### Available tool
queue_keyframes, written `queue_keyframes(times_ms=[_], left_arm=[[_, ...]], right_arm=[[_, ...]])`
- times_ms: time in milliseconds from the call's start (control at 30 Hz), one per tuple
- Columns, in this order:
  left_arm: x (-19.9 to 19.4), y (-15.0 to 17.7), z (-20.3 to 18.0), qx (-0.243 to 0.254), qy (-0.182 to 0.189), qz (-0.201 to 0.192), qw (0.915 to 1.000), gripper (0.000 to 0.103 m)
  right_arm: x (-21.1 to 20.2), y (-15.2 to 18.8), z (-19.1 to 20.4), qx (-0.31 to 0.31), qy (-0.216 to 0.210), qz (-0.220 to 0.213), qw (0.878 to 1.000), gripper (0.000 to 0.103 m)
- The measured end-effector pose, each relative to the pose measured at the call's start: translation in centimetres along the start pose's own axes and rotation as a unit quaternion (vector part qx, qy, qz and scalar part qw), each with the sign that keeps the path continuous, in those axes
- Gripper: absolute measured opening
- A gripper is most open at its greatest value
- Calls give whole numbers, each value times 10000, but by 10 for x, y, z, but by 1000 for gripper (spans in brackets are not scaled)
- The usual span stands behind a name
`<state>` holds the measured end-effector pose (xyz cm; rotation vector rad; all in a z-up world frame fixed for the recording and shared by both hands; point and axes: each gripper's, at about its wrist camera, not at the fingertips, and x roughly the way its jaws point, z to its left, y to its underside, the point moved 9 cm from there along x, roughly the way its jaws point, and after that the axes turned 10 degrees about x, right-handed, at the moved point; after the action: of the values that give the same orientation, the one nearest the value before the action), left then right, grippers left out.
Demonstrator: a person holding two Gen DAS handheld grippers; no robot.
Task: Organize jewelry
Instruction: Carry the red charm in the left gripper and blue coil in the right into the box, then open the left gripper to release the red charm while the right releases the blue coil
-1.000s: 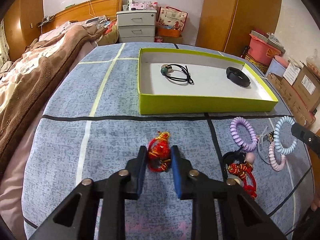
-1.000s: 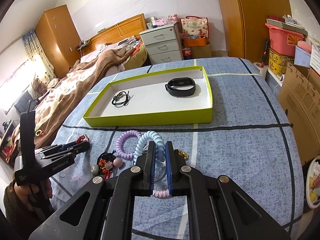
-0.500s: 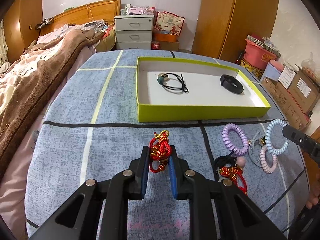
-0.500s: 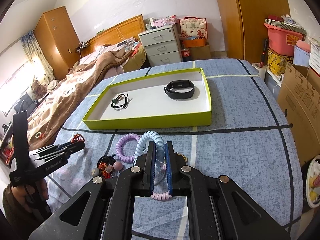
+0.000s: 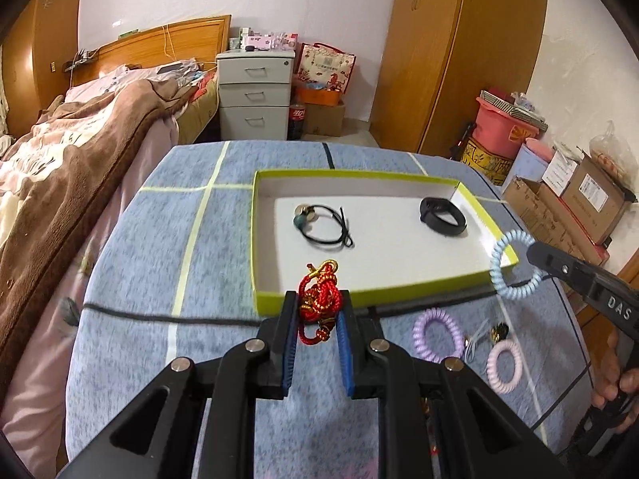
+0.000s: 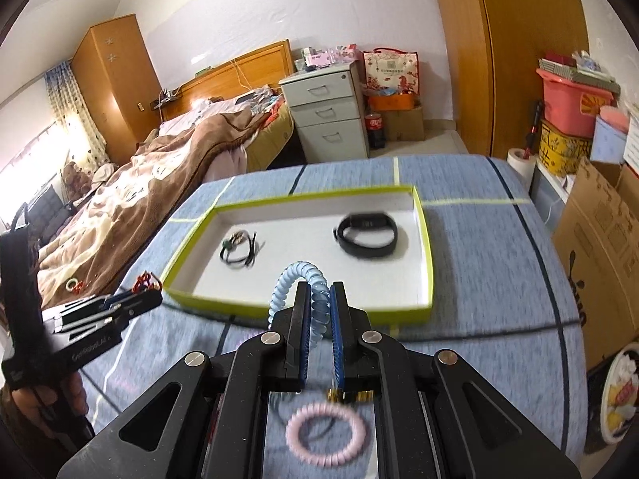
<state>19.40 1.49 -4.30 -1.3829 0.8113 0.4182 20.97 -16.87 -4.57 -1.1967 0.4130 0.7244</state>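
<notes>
Tray point(image 5: 319, 306): lime-rimmed, at 12 o'clock from both tongs, long axis crosswise.
Red cord bracelet point(image 5: 319, 299): clamped in left gripper point(image 5: 318, 321), just short of the near wall.
Blue coil band point(image 6: 301, 279): pinched in right gripper point(image 6: 319, 311), at the near wall too.

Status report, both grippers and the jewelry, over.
Left gripper shut on red knotted cord. Right gripper shut on blue spiral band. Tray ahead, path clear.

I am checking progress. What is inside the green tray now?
Inside the green tray: a black cord bracelet with beads and a black wristband. The near wall hides a floor strip.
</notes>
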Motion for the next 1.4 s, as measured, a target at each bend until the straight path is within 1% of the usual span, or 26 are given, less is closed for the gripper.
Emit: queue_keyframes(times_ms=[233, 400, 500, 567, 667, 767, 867, 1000, 1300, 1400], left_arm=[[12, -23, 1, 56, -21, -48, 10000, 19], [28, -35, 3, -54, 51, -9, 10000, 19], [39, -38, 2, -26, 65, 26, 10000, 19], [46, -38, 0, -5, 102, 85, 9999, 19], [57, -36, 2, -10, 49, 189, 9998, 19], [65, -31, 5, -39, 22, 314, 9995, 19], [70, -27, 8, -51, -46, 384, 9992, 19], [76, -22, 12, -130, -32, 505, 9986, 19], [82, -16, 13, -179, 5, 565, 9982, 20], [82, -18, 13, -157, 12, 557, 9983, 22]], right_arm=[[27, -34, 5, -3, 56, -35, 10000, 10], [53, -42, 5, -61, 123, 131, 9998, 10], [69, -44, 4, -21, 98, 251, 9996, 10], [80, -45, 4, 6, 70, 331, 9994, 10], [92, -45, 4, -75, 118, 432, 9990, 10], [102, -45, 6, -128, 66, 563, 9983, 10], [110, -43, 6, -190, 89, 637, 9977, 10], [117, -40, 4, -279, 170, 704, 9970, 10], [128, -38, 4, -509, 358, 784, 9950, 10], [129, -37, 3, -543, 393, 797, 9946, 10]])
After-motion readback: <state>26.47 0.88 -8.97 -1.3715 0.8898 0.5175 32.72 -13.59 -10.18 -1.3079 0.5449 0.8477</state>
